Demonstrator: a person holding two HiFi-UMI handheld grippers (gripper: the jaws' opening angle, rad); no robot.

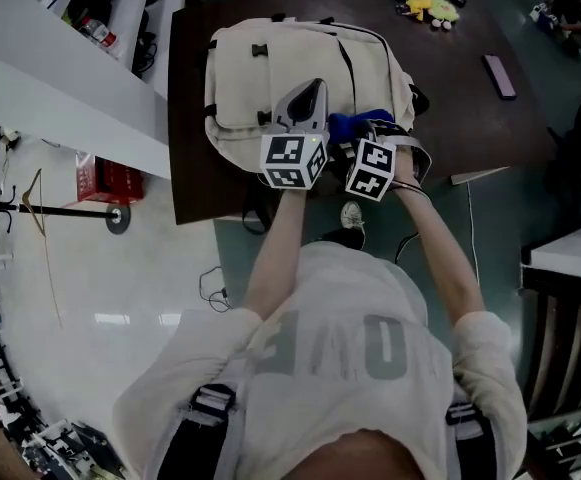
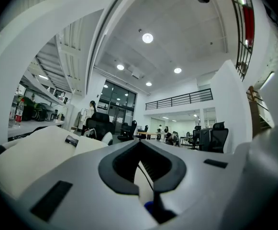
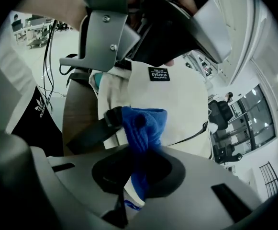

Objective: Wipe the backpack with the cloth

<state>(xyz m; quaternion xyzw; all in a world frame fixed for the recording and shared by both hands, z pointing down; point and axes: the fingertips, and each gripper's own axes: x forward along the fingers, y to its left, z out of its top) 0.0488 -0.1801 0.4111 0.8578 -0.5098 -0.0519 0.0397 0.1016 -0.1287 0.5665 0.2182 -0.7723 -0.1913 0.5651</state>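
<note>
Backpack [image 1: 270, 68], cream: lying flat on the dark table [image 1: 470, 118]. Left gripper [image 2: 141, 164]: I am holding it over the backpack's near edge, jaws pressed together, gripping nothing. Right gripper [image 3: 139, 176]: I am holding it at the backpack's near right corner, just beside the left one, jaws clamping a blue cloth [image 3: 143, 128]. The cloth is bunching above the jaws, just beside a black backpack strap [image 3: 93, 131].
</note>
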